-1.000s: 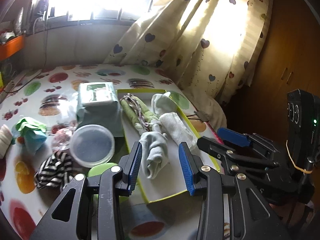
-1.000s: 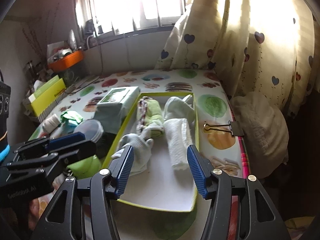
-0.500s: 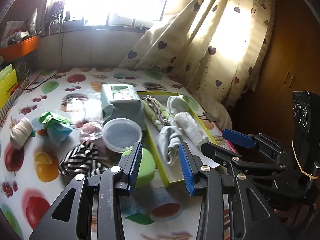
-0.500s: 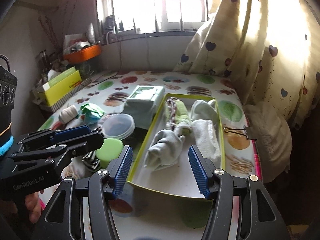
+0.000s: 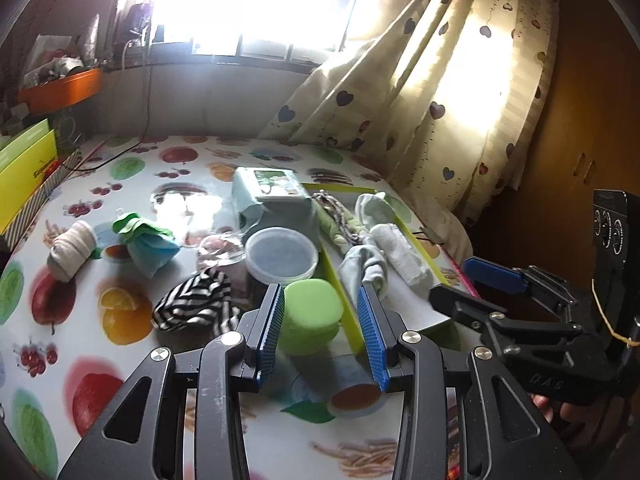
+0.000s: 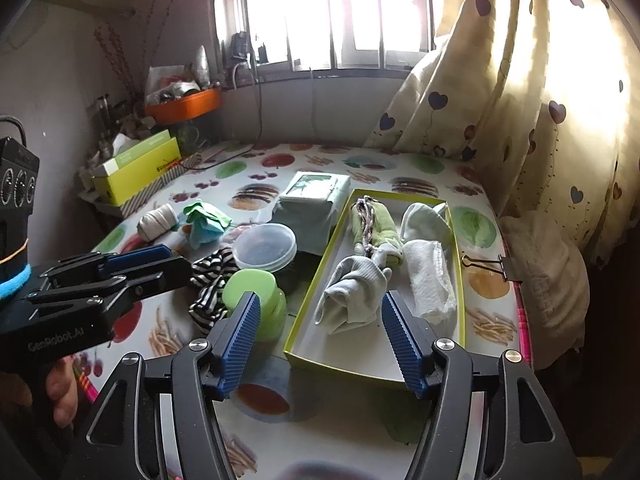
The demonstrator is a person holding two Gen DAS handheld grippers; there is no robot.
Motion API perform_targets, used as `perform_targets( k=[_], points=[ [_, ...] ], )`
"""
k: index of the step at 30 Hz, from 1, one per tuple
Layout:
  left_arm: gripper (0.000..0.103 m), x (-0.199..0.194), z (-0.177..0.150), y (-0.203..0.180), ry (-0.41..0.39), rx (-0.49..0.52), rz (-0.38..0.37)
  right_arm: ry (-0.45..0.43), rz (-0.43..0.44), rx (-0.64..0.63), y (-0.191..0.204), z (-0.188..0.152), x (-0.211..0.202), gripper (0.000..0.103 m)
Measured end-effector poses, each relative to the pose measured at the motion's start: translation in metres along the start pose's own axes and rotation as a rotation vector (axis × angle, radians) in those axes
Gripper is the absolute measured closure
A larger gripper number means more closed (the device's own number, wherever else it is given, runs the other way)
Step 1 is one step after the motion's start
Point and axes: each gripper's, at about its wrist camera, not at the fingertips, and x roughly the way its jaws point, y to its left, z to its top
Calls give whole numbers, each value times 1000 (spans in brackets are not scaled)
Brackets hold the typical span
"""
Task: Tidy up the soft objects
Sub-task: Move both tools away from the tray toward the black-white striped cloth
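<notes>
A yellow-green tray (image 6: 316,300) on the fruit-print table holds a grey sock (image 6: 352,292), a green roll with a cord (image 6: 374,228), a white rolled cloth (image 6: 430,280) and a pale sock (image 6: 426,218). Outside it lie a striped sock (image 5: 196,304), a teal cloth (image 5: 150,240) and a beige rolled sock (image 5: 72,250). My left gripper (image 5: 322,332) is open and empty, above the near table edge by a green lid. My right gripper (image 6: 320,340) is open and empty before the tray's near end.
A green round container (image 5: 310,316), a clear lidded tub (image 5: 282,256) and a tissue pack (image 5: 272,200) stand left of the tray. A binder clip (image 6: 492,266) lies at the right edge. A yellow box (image 6: 136,170), an orange bowl and a curtain (image 6: 520,100) ring the table.
Both grippers have pulled back and up from the tray, so more of the table shows. The left one has also shifted left. Both stayed open and empty.
</notes>
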Motion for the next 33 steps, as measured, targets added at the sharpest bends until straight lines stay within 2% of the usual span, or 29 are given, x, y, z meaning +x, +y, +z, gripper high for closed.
perform_targets(
  k=[12,21,28,31,33],
  points=[
    [64,-7,-7,31,5,-45,68,-14,46,-4,6,1,-1,35],
    [64,8,-3,54,29,-79,81,7,95,-34,9,12,18,35],
    [64,48,9,93,81,-113,92,8,139,-76,7,38,49,36],
    [64,76,18,115,143,-136,84,23,157,-74,3,61,72,36],
    [64,93,28,127,190,-141,69,64,169,-72,3,76,87,36]
  ],
)
